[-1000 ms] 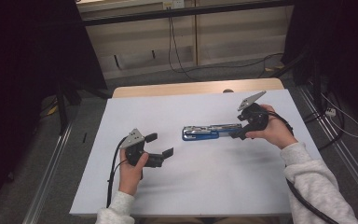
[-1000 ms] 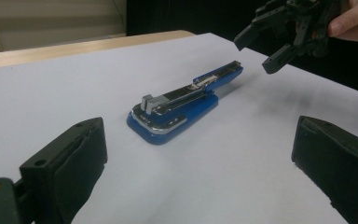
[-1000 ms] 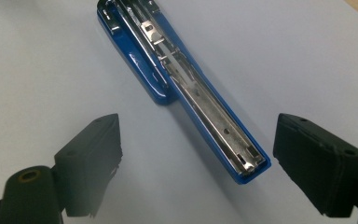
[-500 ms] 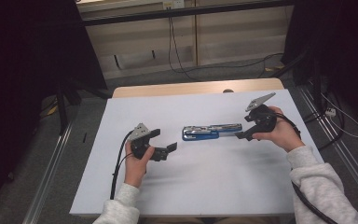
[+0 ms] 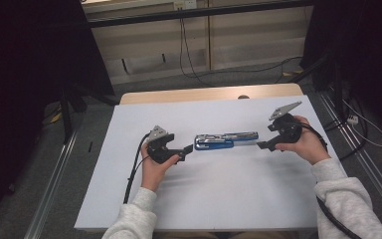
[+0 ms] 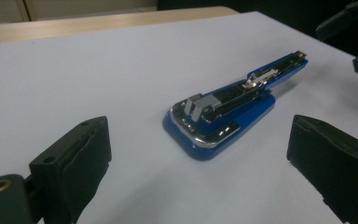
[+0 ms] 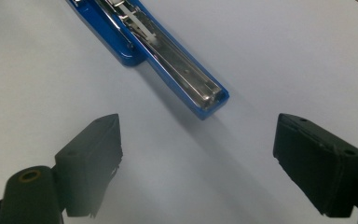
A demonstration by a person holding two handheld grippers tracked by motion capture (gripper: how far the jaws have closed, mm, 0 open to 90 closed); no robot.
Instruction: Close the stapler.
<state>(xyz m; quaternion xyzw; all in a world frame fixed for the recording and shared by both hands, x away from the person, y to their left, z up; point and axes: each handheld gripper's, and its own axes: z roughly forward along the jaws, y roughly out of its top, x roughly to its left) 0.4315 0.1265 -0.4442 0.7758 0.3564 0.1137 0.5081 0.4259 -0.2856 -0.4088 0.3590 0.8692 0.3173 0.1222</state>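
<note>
Lying flat: blue stapler (image 5: 226, 140), opened out mid-desk, reachable from both ends.
Left gripper (image 5: 185, 151): jaws apart, aimed at its wide end.
Right gripper (image 5: 262, 145): jaws apart, just short of its narrow tip.

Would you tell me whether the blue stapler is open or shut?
Open: the stapler lies flat, its metal staple channel exposed.

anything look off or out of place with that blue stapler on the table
The blue metal stapler lies swung fully open and flat on the white table, its silver staple channel exposed. Nothing looks spilled or broken. Both the left gripper and the right gripper are open, clear of it.
</note>
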